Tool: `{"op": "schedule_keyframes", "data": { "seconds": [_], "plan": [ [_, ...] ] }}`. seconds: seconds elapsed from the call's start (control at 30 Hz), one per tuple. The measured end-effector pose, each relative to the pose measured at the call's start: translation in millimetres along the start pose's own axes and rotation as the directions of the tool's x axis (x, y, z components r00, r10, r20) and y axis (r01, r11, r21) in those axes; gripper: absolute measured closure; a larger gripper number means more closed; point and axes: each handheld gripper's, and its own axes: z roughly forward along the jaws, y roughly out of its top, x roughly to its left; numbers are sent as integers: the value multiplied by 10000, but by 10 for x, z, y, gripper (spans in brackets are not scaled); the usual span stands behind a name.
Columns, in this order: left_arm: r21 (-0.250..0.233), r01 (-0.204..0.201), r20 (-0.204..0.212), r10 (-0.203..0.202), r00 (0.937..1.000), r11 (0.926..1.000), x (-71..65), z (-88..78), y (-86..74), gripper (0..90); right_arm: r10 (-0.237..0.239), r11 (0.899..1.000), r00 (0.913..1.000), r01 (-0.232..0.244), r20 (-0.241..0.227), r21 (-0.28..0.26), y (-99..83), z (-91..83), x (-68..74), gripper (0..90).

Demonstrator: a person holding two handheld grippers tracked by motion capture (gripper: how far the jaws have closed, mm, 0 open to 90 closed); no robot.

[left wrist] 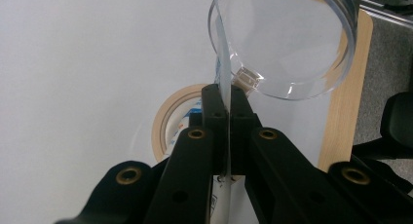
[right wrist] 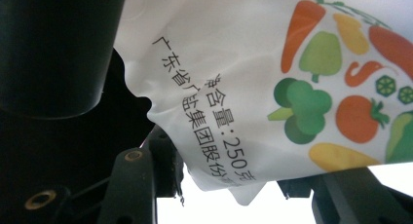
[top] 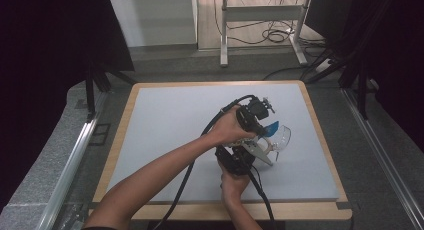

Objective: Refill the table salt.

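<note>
Grey counter is being worked over: a thin clear sheet is being pinched between the closed left fingers, a printed white pouch is being gripped by the right fingers.

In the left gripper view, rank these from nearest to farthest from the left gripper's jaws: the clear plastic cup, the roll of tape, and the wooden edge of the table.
1. Clear plastic cup: its wall is pinched between the jaws of the left gripper.
2. Roll of tape: lying on the mat just behind the jaws, to their left.
3. Wooden edge of the table: off to the right, past the cup.
</note>
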Motion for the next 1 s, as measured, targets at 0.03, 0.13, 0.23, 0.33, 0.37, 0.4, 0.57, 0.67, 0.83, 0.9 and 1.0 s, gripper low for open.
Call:
{"op": "schedule_keyframes", "data": {
  "seconds": [0.03, 0.13, 0.23, 0.33, 0.37, 0.4, 0.57, 0.67, 0.83, 0.9, 1.0],
  "plan": [
    [24, -13, 5, 13, 10000, 10000, -4, 2, 3, 899, -14, 10000, 10000, 14, 16, 8, 1, -4, -3, 528],
    [1, -47, 6, 47, 10000, 10000, -16, 6, 6, 899, -16, 10000, 10000, 16, 50, 6, 0, -15, -6, 528],
    [-5, -46, 1, 46, 10000, 10000, -25, 2, 8, 899, -35, 10000, 10000, 35, 34, 12, 0, -28, -7, 528],
    [-43, -50, 13, 50, 10000, 10000, -37, 9, 13, 899, -20, 10000, 10000, 20, 61, -63, 2, -33, -8, 528],
    [-8, -109, 14, 109, 9999, 9999, -36, 8, 17, 899, -22, 10000, 10000, 23, 65, -78, 1, -35, -10, 528],
    [0, -115, 20, 115, 9999, 9999, -37, 13, 18, 899, -19, 10000, 10000, 20, 73, -84, 1, -36, -12, 528],
    [3, -52, 38, 52, 10000, 10000, -32, 16, 14, 900, -13, 10000, 10000, 13, 68, -29, -3, -39, -21, 528],
    [15, -59, 25, 59, 10000, 10000, -27, 18, 12, 899, 6, 10000, 10000, -5, 74, -48, -7, -33, -19, 529],
    [17, -62, 21, 62, 10000, 10000, -30, 16, 11, 899, -20, 10000, 10000, 20, 71, -21, -6, -37, -20, 528],
    [10, -62, 17, 62, 10000, 10000, -29, 14, 9, 899, -6, 10000, 10000, 6, 63, -20, -7, -36, -18, 529],
    [-31, -32, 22, 32, 10000, 10000, -26, 13, 2, 900, -3, 10000, 10000, 3, 51, -24, -8, -33, -15, 529]
  ]
}}
